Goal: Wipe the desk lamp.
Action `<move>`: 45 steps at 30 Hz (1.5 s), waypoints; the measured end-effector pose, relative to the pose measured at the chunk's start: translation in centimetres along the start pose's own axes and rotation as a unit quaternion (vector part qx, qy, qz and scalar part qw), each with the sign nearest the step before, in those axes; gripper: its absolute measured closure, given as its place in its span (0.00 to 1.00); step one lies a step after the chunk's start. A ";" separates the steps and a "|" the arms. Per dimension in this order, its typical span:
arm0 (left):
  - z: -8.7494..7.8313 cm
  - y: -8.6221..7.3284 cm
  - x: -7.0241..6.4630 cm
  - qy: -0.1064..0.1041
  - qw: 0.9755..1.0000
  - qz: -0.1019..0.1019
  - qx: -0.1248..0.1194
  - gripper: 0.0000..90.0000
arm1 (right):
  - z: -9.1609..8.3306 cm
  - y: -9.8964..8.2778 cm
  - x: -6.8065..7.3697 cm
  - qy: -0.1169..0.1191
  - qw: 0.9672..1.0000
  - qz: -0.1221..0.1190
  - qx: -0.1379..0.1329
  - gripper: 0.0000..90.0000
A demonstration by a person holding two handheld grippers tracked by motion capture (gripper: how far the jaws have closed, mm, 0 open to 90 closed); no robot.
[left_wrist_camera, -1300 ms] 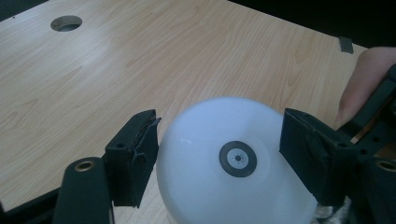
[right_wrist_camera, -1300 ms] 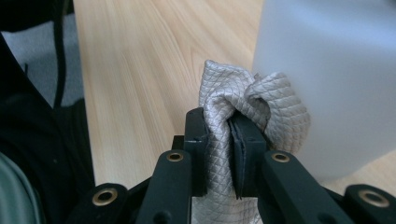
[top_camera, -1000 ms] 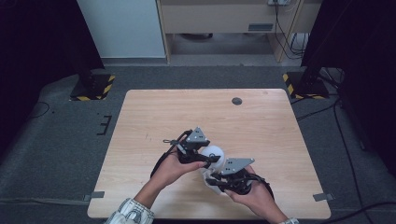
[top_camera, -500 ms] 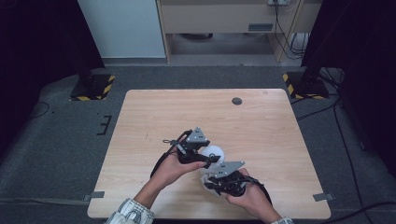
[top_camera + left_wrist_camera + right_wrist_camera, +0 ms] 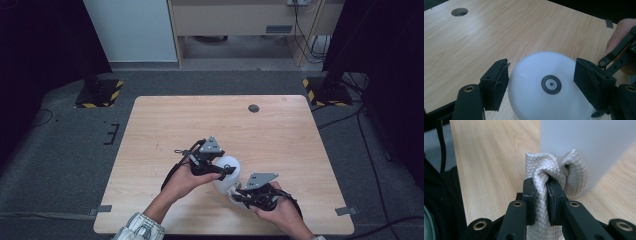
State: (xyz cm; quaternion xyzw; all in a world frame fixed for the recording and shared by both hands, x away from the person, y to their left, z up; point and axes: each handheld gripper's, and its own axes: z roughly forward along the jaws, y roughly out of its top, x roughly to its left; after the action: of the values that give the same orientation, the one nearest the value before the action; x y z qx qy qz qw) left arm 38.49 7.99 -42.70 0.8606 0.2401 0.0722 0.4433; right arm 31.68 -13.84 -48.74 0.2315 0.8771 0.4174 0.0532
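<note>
You are holding the white dome-shaped object (image 5: pixel 226 170) in your left gripper (image 5: pixel 216 169) near the front middle of the wooden table (image 5: pixel 165 125). In the left gripper view the two black pads (image 5: pixel 496 82) are sitting against either side of the object's (image 5: pixel 549 92) rounded white body, so that claw is clamping it at its width; a small grey ring with a dark centre is facing that camera on the object's surface. Your right gripper (image 5: pixel 235 192) is lying just to the right of and nearer to you than the object, with your right hand (image 5: pixel 280 210) wrapped around its body. In the right gripper view its jaws are pressed together on a fold of pale grey quilted cloth (image 5: pixel 549 177), which is bunching up above the pads and resting against the white wall of the object (image 5: pixel 594 147). In the high view the cloth is appearing as a small pale patch (image 5: pixel 233 192) at the base of the object, between the two grippers. Your left hand (image 5: pixel 187 180) is gripping its tool from the left side, with the grey three-cornered plate on top. A round dark grommet hole (image 5: pixel 254 108) is sitting in the table's far part, well apart from your work.
</note>
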 end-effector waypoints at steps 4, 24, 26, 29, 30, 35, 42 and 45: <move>0.0 0.0 0.0 0.000 1.000 -0.001 0.001 0.31 | -1.4 0.4 -0.3 -0.001 0.999 0.009 -0.031 0.88; 0.0 0.0 0.0 -0.001 1.000 -0.004 0.001 0.31 | 0.4 3.4 2.0 0.020 0.998 -0.025 -0.050 0.88; 0.0 -0.1 0.0 -0.001 1.000 -0.005 0.001 0.31 | 0.7 3.3 2.0 0.021 0.998 -0.026 -0.046 0.88; 0.0 -0.1 0.0 -0.002 1.000 -0.006 -0.001 0.31 | 1.6 3.0 2.0 0.022 0.999 -0.034 -0.027 0.88; 0.0 -0.1 0.0 -0.002 1.000 -0.006 -0.001 0.31 | 1.6 3.0 2.0 0.022 0.999 -0.034 -0.027 0.88; 0.0 -0.1 0.1 -0.003 1.000 -0.005 -0.001 0.31 | 2.7 2.0 1.7 0.023 0.999 -0.039 0.000 0.88; -0.1 -0.1 0.1 -0.002 1.000 -0.008 0.000 0.31 | 2.6 1.5 1.3 0.022 0.999 -0.035 0.012 0.88; -0.1 -0.1 0.1 -0.002 1.000 -0.008 0.000 0.31 | 2.1 0.7 0.9 0.016 0.999 -0.028 0.018 0.87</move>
State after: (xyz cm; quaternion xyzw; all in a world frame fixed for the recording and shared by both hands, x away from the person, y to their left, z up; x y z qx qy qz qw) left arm 38.47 8.15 -42.75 0.8590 0.2461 0.0667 0.4440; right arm 31.74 -11.51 -49.48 0.2010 0.8916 0.4032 0.0468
